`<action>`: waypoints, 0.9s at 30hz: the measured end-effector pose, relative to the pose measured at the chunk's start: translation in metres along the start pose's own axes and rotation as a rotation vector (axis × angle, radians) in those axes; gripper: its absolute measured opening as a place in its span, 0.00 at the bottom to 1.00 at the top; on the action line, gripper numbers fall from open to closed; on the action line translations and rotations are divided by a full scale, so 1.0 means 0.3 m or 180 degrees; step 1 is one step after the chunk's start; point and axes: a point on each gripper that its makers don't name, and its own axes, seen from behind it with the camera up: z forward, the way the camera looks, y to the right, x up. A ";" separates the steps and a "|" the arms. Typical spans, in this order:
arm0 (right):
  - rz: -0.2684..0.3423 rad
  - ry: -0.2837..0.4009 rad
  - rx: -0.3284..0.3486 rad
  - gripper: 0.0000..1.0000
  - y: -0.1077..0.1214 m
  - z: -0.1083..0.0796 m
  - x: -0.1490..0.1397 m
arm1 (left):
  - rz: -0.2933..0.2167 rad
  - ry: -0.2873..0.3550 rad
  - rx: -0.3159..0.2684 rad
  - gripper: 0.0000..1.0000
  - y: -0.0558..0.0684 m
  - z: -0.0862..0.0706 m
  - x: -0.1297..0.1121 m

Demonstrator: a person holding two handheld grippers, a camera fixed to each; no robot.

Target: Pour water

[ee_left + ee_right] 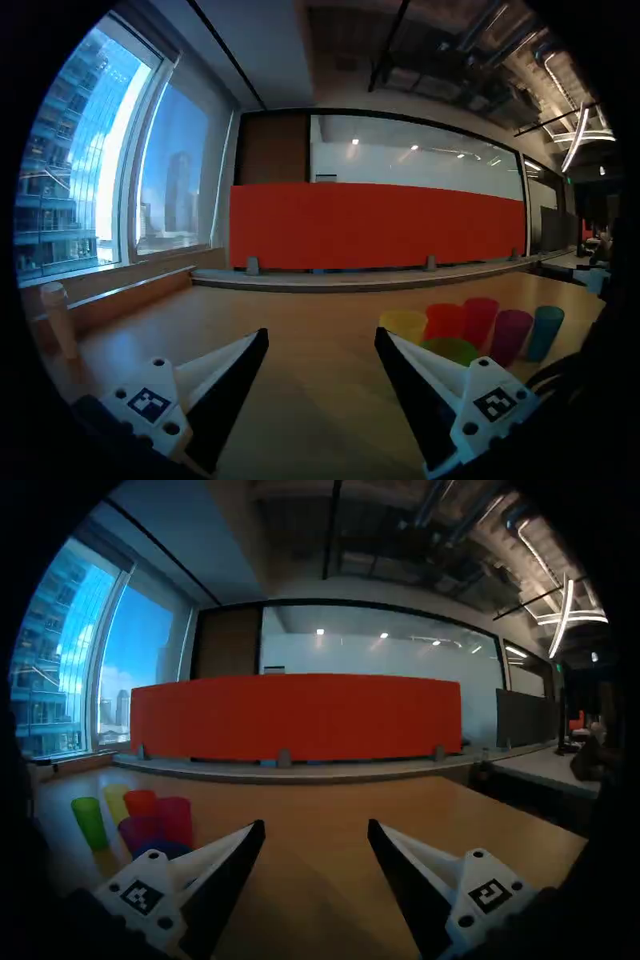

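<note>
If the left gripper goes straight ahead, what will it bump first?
Probably nothing soon: the left gripper points over bare wooden tabletop, the colourful plastic cups off to its right. First would be the red divider panel at the far edge, though depth is unclear.

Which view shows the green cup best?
Right gripper view: the green cup stands whole, left of the other cups. In the left gripper view, a finger of the left gripper hides its lower part.

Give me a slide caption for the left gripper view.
Open left tool poised over a wooden table, colourful cups clustered nearby, an orange divider behind.
</note>
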 end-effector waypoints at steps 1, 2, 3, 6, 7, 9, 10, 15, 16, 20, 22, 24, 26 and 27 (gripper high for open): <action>-0.0008 -0.0001 0.0014 0.99 -0.006 0.001 0.007 | -0.0002 -0.0005 0.0005 0.99 -0.005 0.001 -0.002; -0.0015 -0.0003 0.0029 1.00 -0.011 0.002 0.014 | -0.0004 -0.0010 0.0010 0.99 -0.010 0.001 -0.004; -0.0026 -0.0004 0.0041 1.00 -0.016 0.005 0.024 | -0.0010 -0.0019 0.0012 0.99 -0.015 0.002 -0.004; -0.0058 -0.0009 0.0063 1.00 -0.025 0.012 0.059 | -0.0034 -0.0054 0.0001 0.99 -0.024 0.008 0.006; -0.0063 -0.0009 0.0069 1.00 -0.026 0.014 0.074 | -0.0043 -0.0066 -0.0008 0.99 -0.026 0.009 0.015; -0.0068 -0.0015 0.0081 1.00 -0.028 0.018 0.106 | -0.0063 -0.0084 -0.0025 0.99 -0.030 0.013 0.040; -0.0062 -0.0023 0.0086 1.00 -0.029 0.020 0.121 | -0.0072 -0.0084 -0.0031 0.99 -0.033 0.014 0.056; -0.0038 -0.0054 0.0128 1.00 -0.037 0.022 0.208 | -0.0121 -0.0076 -0.0084 0.99 -0.041 0.027 0.157; -0.0039 -0.0055 0.0130 1.00 -0.037 0.024 0.224 | -0.0126 -0.0080 -0.0090 0.99 -0.044 0.029 0.178; -0.0030 -0.0065 0.0138 1.00 -0.034 0.035 0.294 | -0.0136 -0.0078 -0.0122 0.99 -0.052 0.038 0.267; -0.0009 -0.0061 0.0155 1.00 -0.035 0.040 0.334 | -0.0132 -0.0067 -0.0142 0.99 -0.055 0.044 0.315; 0.0017 -0.0052 0.0176 1.00 -0.037 0.043 0.374 | -0.0123 -0.0051 -0.0166 0.99 -0.056 0.049 0.364; 0.0043 -0.0045 0.0199 1.00 -0.038 0.047 0.411 | -0.0103 -0.0026 -0.0197 0.99 -0.054 0.052 0.411; 0.0057 -0.0049 0.0210 1.00 -0.039 0.050 0.430 | -0.0089 -0.0013 -0.0214 0.99 -0.051 0.054 0.436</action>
